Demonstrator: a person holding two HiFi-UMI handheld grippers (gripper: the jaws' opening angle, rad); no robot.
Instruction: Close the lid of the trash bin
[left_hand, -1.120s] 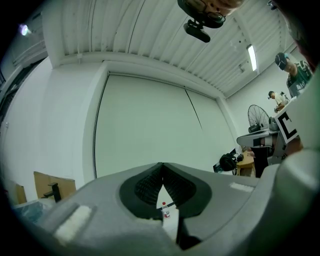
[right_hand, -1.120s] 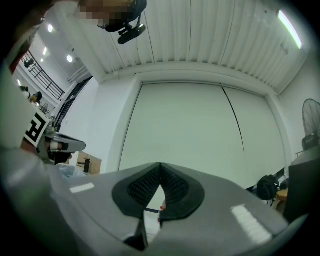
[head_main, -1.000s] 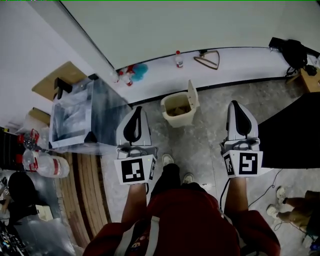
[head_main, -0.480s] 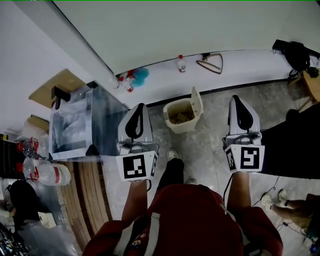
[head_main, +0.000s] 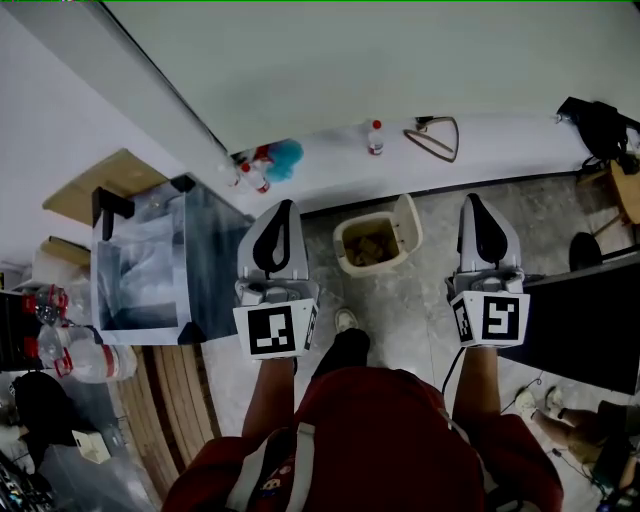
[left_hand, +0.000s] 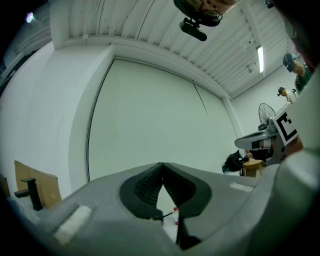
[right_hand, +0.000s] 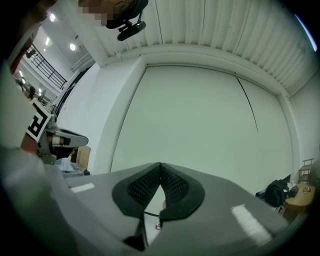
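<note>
Seen from above, a person stands on a grey speckled floor (head_main: 420, 310) with a gripper in each hand, both pointing level toward a white wall. At the floor's left edge sits a clear plastic storage box (head_main: 150, 265). Next comes the left gripper (head_main: 285, 212), its jaws clenched together with nothing between them. Ahead of the person, between the two grippers, a small cream trash bin (head_main: 352, 262) stands on the floor near the far edge, where the floor meets the wall. The bin is open, with brownish rubbish visible inside. Its lid (head_main: 409, 218) stands upright along the bin's right side, tipped back from the opening. To the right, the right gripper (head_main: 472, 208) is likewise pinched shut and empty. Neither gripper touches the bin or the lid, and both look well short of them. By this view no part of the closing is done: the person would need to reach the bin, push the raised lid over and lower it onto the rim.
</note>
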